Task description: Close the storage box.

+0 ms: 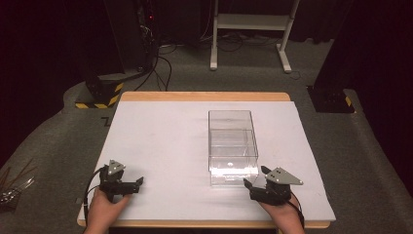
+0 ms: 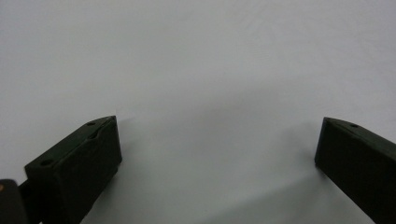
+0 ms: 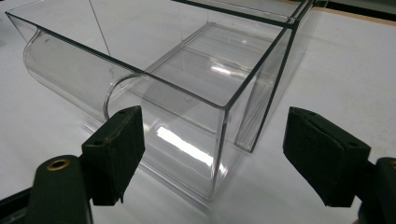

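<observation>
A clear plastic box point(image 1: 233, 146) stands right of centre on the white table point(image 1: 160, 141). Its clear drawer point(image 3: 187, 70) sticks out toward me, with a rounded front and a half-round finger notch. My right gripper point(image 1: 254, 175) sits just at the drawer's near right corner. In the right gripper view that corner rises beyond the right gripper point(image 3: 212, 112), whose jaws stand wide apart with neither pad touching the plastic. My left gripper point(image 1: 139, 184) rests near the table's front left, open. The left gripper point(image 2: 218, 122) has bare white surface between its jaws.
The table has a wooden rim point(image 1: 204, 96) at the far edge. Beyond it on the grey floor stand a white frame point(image 1: 251, 29), a black stand with yellow-black tape point(image 1: 100, 92) and trailing cables point(image 1: 163, 63). Another black base point(image 1: 331, 97) stands at the right.
</observation>
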Demonstrator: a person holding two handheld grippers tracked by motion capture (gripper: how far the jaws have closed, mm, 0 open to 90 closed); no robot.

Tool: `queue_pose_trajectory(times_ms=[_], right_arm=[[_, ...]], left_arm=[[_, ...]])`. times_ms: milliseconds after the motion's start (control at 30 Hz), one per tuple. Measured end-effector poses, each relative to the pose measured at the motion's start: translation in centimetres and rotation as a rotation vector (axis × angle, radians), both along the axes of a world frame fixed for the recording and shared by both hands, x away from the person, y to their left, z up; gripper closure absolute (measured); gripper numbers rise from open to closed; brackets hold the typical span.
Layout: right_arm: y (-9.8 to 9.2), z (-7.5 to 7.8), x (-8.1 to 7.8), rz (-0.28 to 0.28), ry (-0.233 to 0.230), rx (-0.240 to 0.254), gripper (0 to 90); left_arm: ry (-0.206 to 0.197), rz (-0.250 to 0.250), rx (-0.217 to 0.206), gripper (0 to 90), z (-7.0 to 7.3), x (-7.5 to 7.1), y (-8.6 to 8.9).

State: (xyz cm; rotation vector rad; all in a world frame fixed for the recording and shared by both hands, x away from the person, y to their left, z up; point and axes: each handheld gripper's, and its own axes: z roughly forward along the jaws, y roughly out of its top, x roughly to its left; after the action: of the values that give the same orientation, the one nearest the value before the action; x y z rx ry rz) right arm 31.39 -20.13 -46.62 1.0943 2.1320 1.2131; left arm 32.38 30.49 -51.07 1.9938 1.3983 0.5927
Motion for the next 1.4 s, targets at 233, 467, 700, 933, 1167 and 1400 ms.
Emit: queue_pose_trajectory(times_ms=[233, 467, 700, 933, 1167, 1400], right_arm=[[0.0, 0.0, 0.5, -0.006, 0.003, 0.002, 20.6], [0.2, 0.0, 1.1, -0.015, 0.001, -0.002, 20.6], [0.4, 0.1, 1.9, -0.030, 0.002, -0.001, 20.6], [0.4, 0.1, 2.8, -0.041, -0.002, -0.005, 20.6], [0.5, 0.0, 3.9, -0.052, -0.002, 0.004, 20.5], [0.6, 0.0, 4.8, -0.060, -0.002, 0.007, 20.2]], left_arm=[[0.000, 0.000, 0.000, 0.6, 0.0, 0.0, 0.0], [0.000, 0.000, 0.000, 0.6, 0.0, 0.0, 0.0], [0.000, 0.000, 0.000, 0.6, 0.0, 0.0, 0.0], [0.000, 0.000, 0.000, 0.6, 0.0, 0.0, 0.0], [0.000, 0.000, -0.001, 0.6, 0.0, 0.0, 0.0], [0.000, 0.000, 0.000, 0.6, 0.0, 0.0, 0.0]])
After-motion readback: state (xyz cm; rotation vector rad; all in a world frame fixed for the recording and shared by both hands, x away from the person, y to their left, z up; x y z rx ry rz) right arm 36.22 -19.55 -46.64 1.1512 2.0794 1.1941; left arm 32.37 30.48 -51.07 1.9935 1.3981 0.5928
